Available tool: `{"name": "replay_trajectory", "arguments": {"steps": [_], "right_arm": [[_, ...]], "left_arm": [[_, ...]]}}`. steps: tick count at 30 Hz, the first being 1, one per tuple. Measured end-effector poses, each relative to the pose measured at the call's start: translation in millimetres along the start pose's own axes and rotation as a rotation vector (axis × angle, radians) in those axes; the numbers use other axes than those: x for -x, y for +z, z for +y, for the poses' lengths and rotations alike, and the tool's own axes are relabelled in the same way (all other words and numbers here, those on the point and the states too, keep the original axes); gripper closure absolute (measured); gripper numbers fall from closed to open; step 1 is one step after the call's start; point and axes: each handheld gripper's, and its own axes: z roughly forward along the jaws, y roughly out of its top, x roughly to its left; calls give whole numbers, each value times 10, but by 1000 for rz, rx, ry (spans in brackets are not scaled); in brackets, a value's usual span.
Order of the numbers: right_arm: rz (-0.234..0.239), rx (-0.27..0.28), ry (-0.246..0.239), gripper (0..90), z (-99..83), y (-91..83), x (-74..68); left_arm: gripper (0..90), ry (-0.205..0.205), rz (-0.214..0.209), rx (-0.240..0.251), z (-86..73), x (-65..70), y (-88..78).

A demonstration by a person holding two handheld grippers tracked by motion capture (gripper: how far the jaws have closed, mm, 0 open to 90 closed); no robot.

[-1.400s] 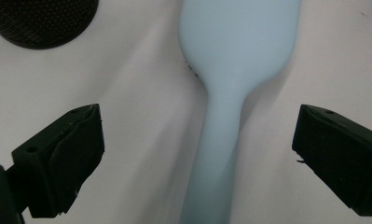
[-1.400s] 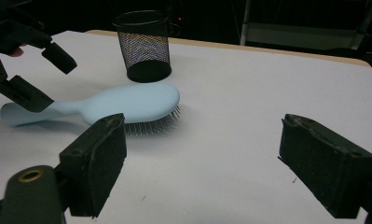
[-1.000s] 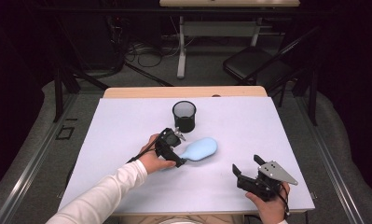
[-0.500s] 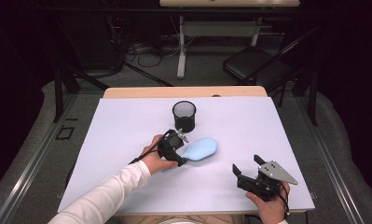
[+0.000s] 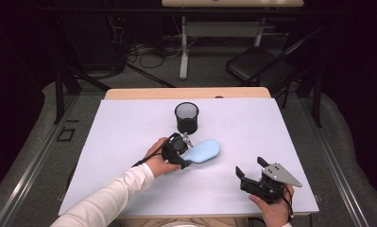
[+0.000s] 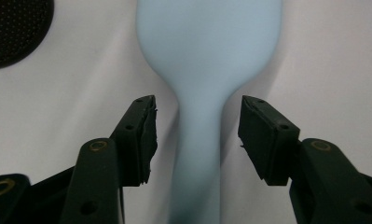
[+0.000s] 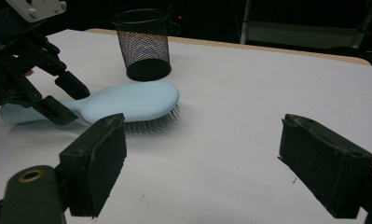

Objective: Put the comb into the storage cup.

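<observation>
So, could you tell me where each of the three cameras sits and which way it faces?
High view: above the person's side, looking forward and down on the table; both forearms, left gripper, right gripper.
Left gripper view: rides the left gripper, looking down; its pads have just been closing around the hairbrush handle, not touching.
Right gripper view: low, facing across the table; its open pads.
Shared: hairbrush and mesh cup.

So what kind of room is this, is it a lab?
Probably a lab or workshop set up for recording: a white-topped table on a dark floor, loose cables behind it, a black folding chair, and a second desk's white legs.
</observation>
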Motion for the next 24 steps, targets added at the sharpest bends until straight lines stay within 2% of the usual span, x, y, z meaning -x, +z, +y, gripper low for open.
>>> {"name": "replay_trajectory", "arguments": {"steps": [12,24], "right_arm": [[0,-5,1,146,-1,-2,3],[1,-9,3,147,-4,5,5]], "left_arm": [[548,18,-5,-18,26,11,78],[611,17,4,-39,48,-2,114]]}}
